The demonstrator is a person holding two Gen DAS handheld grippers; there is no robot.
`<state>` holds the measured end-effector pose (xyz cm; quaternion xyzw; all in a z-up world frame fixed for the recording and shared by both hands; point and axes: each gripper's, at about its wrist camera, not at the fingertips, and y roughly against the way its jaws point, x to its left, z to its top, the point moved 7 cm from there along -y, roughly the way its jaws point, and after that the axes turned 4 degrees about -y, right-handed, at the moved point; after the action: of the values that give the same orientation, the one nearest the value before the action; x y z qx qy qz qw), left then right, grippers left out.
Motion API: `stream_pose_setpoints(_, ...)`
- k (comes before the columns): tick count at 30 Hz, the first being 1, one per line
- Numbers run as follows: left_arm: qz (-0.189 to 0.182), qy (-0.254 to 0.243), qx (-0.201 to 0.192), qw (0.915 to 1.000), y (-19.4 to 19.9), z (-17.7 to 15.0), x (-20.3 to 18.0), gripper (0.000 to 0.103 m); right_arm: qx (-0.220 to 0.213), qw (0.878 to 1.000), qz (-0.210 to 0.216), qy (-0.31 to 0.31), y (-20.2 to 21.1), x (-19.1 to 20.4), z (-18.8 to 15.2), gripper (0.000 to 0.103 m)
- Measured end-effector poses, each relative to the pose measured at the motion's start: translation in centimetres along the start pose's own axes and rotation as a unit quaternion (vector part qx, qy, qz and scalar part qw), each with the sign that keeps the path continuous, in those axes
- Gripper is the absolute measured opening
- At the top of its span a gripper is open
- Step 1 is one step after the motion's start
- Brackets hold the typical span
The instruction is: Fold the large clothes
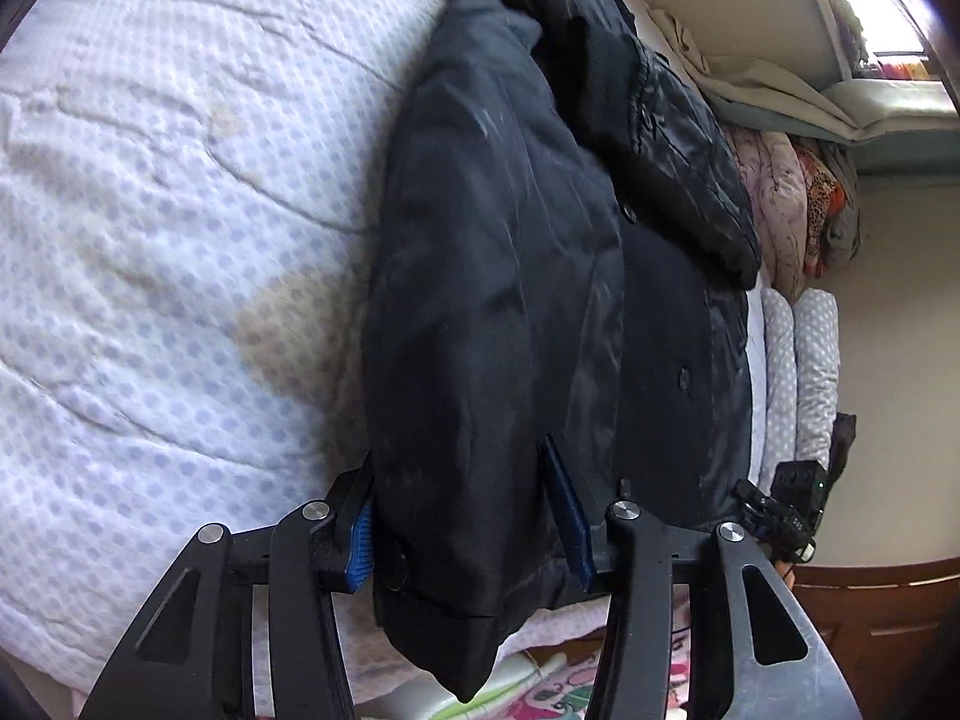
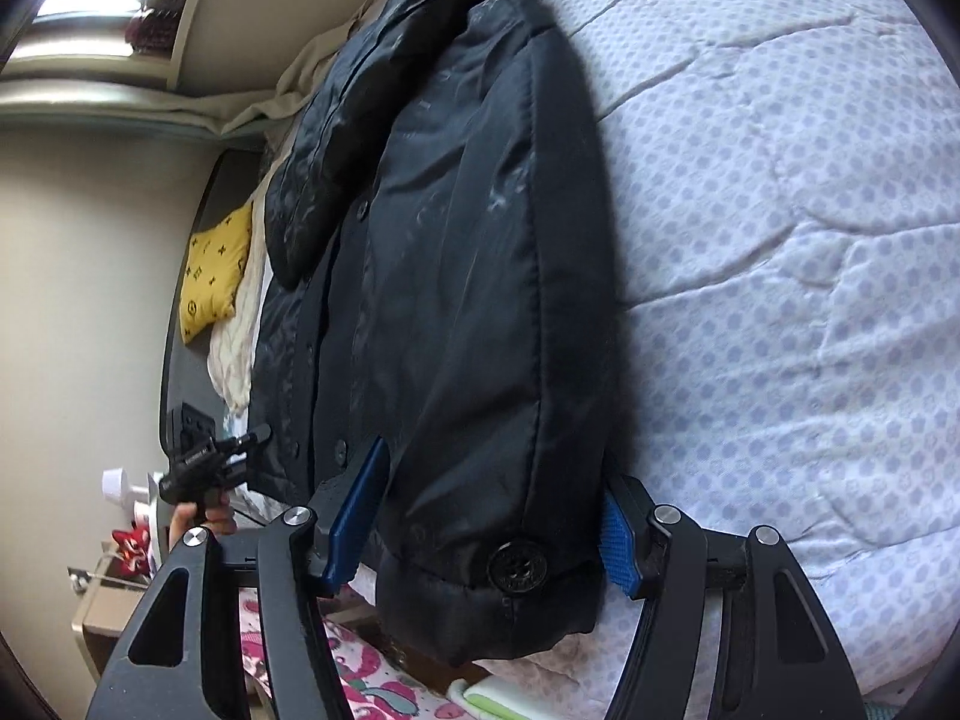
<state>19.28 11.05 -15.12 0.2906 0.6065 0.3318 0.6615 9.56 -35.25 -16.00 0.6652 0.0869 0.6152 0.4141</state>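
Observation:
A black padded jacket point(image 1: 510, 240) point(image 2: 456, 240) lies lengthwise on a bed with a white, blue-dotted quilt point(image 1: 150, 240) point(image 2: 780, 240). Its two sleeves are folded along the body, and the cuffs hang over the near edge. My left gripper point(image 1: 459, 462) straddles one sleeve just above its cuff, with both blue pads point(image 1: 360, 534) against the fabric. My right gripper point(image 2: 498, 468) is shut on the other sleeve, its pads on either side of a cuff with a large black button point(image 2: 513, 564). Each view shows the other gripper small at the far side of the jacket point(image 1: 780, 504) point(image 2: 210, 462).
A yellow patterned pillow point(image 2: 216, 270) and cream cloth lie by the dark headboard. Folded blankets point(image 1: 774, 210) and rolled dotted bedding point(image 1: 804, 360) sit beyond the jacket by the wall. Under the near edge are a pink floral sheet point(image 2: 372, 684) and a wooden bed frame point(image 1: 870, 630).

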Motion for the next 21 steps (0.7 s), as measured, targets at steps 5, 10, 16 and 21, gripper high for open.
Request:
stream_pose_setpoints(5,-0.001,-0.006,-0.004,1.0,-0.1,0.0,-0.2,0.028,0.015,1.0,0.019,0.0,-0.7,0.5,-0.3,0.042)
stream_pose_setpoints(10,-0.033,-0.013,-0.029,0.999,1.4,0.0,-0.8,0.019,0.024,0.998,0.057,-0.022,-0.7,0.4,-0.4,0.015)
stream_pose_setpoints(16,-0.064,-0.029,-0.06,0.9957,3.3,-0.6,-2.1,0.016,-0.005,0.996,0.093,-0.001,0.9,2.2,-0.4,0.011)
stream_pose_setpoints(21,-0.085,-0.048,-0.072,0.9926,5.3,-2.1,-3.7,0.016,-0.011,0.993,0.119,0.006,2.6,2.2,-1.3,0.011)
